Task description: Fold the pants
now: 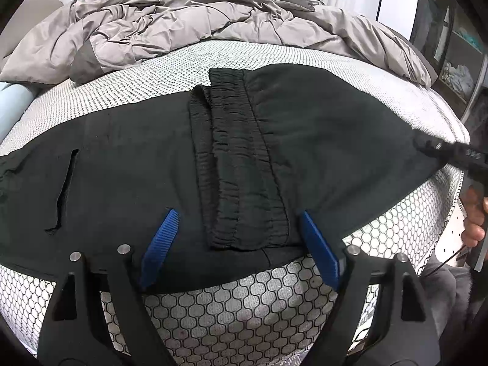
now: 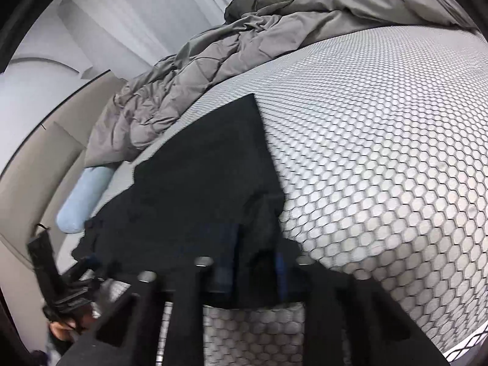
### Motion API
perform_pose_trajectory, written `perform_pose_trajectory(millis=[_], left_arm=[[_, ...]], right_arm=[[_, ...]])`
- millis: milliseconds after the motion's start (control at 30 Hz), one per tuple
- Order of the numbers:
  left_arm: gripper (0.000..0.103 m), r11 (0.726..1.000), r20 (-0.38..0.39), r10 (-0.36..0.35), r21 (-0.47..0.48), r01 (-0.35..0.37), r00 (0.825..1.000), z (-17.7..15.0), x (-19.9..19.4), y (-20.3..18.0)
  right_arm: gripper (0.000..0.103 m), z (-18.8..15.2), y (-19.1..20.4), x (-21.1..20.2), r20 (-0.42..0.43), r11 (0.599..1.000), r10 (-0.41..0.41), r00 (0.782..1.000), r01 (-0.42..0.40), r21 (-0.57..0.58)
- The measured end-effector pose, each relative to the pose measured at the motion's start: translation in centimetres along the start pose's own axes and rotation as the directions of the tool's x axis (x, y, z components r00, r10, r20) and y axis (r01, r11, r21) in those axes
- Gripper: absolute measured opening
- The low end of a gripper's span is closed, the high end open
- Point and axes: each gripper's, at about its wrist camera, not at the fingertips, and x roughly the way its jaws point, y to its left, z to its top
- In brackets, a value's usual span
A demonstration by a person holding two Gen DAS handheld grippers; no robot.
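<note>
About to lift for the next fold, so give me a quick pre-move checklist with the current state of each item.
1. Right gripper shut on the pants: ok, dark cloth sits between its closed fingers.
2. Left gripper holding cloth: not ok, its blue fingers stand open either side of the waistband.
3. Waistband lying flat: ok.
4. Pants fully on the mattress: not ok, the near edge hangs over the side.
5. Duvet apart from the pants: ok.
6. Firmness of the right grip: cannot tell, that view is blurred.

Matt black cloth pants [image 1: 137,158]; mattress [image 1: 244,311] seemingly textured woven fabric.
</note>
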Motion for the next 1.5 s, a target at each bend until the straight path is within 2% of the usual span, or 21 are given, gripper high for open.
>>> perform_pose_trajectory(millis=[100,233,333,400,500,567,600,633,667,700,767,833,900,933,1067,1133,1200,1267,1367,1500], left_arm=[[0.081,1.0,0.001,-0.007,0.01,0.007,1.0,-0.2,0.0,0.0],[0.082,1.0,-0.005,-0.02,0.012,0.02,1.0,-0.2,-0.2,0.2],[0.082,1.0,-0.006,-0.022,0.0,0.022,1.0,-0.5,-1.2,0.9],[0.082,0.999,-0.005,-0.031,-0.028,0.03,1.0,-0.9,-2.2,1.7],[0.082,0.998,0.014,0.027,-0.062,-0.027,1.0,-1.5,-3.9,3.4],[0.082,0.992,0.033,0.003,-0.124,0.001,0.999,-1.7,-4.6,4.5],[0.082,0.987,0.041,-0.037,-0.156,0.043,0.998,-1.4,-4.7,4.8],[0.078,0.984,0.047,-0.062,-0.167,0.069,0.997,-1.2,-4.7,4.7],[0.064,0.981,0.057,-0.09,-0.168,0.099,0.994,-0.8,-4.6,4.6],[0.057,0.977,0.066,-0.125,-0.166,0.134,0.99,-0.4,-4.3,4.2],[0.036,0.959,0.065,-0.207,-0.186,0.216,0.976,0.4,-3.2,3.9],[0.033,0.941,0.029,-0.253,-0.227,0.253,0.967,0.8,-1.4,3.9],[0.025,0.935,0.021,-0.247,-0.257,0.244,0.969,0.7,-0.6,4.3],[0.019,0.932,0.027,-0.246,-0.267,0.244,0.969,0.5,-0.7,4.5],[0.01,0.903,0.057,-0.3,-0.306,0.303,0.952,-0.1,-2.6,5.4],[0.01,0.911,0.06,-0.293,-0.284,0.298,0.954,-0.2,-3.5,5.6],[0.012,0.93,0.017,-0.255,-0.269,0.25,0.967,-0.5,-2.8,6.0],[0.018,0.924,-0.037,-0.252,-0.306,0.23,0.967,-1.1,-1.0,6.7],[0.02,0.913,-0.004,-0.264,-0.323,0.249,0.964,-0.8,-1.7,7.1],[0.022,0.933,-0.017,-0.21,-0.304,0.195,0.978,0.0,-2.1,7.1]], right_arm=[[0.01,-0.1,1.4,-1.3,0.045,0.998,-0.01,0.999,0.013,-0.064],[0.011,-1.5,-0.8,1.0,-0.032,0.997,-0.068,0.997,0.067,-0.025],[0.012,-2.0,-1.2,0.6,0.012,0.999,-0.04,0.999,0.04,-0.004],[0.014,-1.9,-1.3,0.1,0.015,0.999,-0.039,0.999,0.039,0.009],[0.016,-2.2,-1.8,-1.1,0.011,0.999,-0.037,0.999,0.037,0.019],[0.017,-2.3,-2.0,-2.2,0.026,0.999,-0.03,0.999,0.029,0.036],[0.017,-2.4,-2.1,-2.6,0.033,0.999,-0.023,0.999,0.022,0.039],[0.017,-2.3,-1.9,-2.8,0.033,0.999,-0.011,0.999,0.009,0.038],[0.017,-2.3,-1.8,-2.7,0.03,0.999,-0.006,1.0,0.005,0.039],[0.017,-2.3,-2.0,-2.6,0.022,0.999,-0.009,1.0,0.008,0.04],[0.017,-2.5,-2.1,-2.2,0.007,0.999,-0.015,1.0,0.014,0.04],[0.018,-2.9,-2.4,-2.1,0.008,0.999,-0.003,1.0,0.002,0.055],[0.018,-3.2,-2.7,-2.1,0.011,0.998,0.014,1.0,-0.014,0.063],[0.018,-3.2,-2.9,-2.2,0.011,0.998,0.022,1.0,-0.023,0.065],[0.019,-3.5,-3.3,-2.2,0.005,0.998,0.037,0.999,-0.037,0.06],[0.019,-3.6,-3.4,-2.4,0.002,0.998,0.036,0.999,-0.036,0.053],[0.019,-3.6,-3.3,-2.2,0.002,0.998,0.039,0.999,-0.039,0.051],[0.02,-3.6,-3.3,-2.2,0.007,0.997,0.046,0.999,-0.046,0.057],[0.021,-3.9,-3.4,-2.7,0.005,0.997,0.054,0.999,-0.054,0.062],[0.022,-4.0,-3.9,-3.3,0.002,0.992,0.082,0.997,-0.082,0.098]])
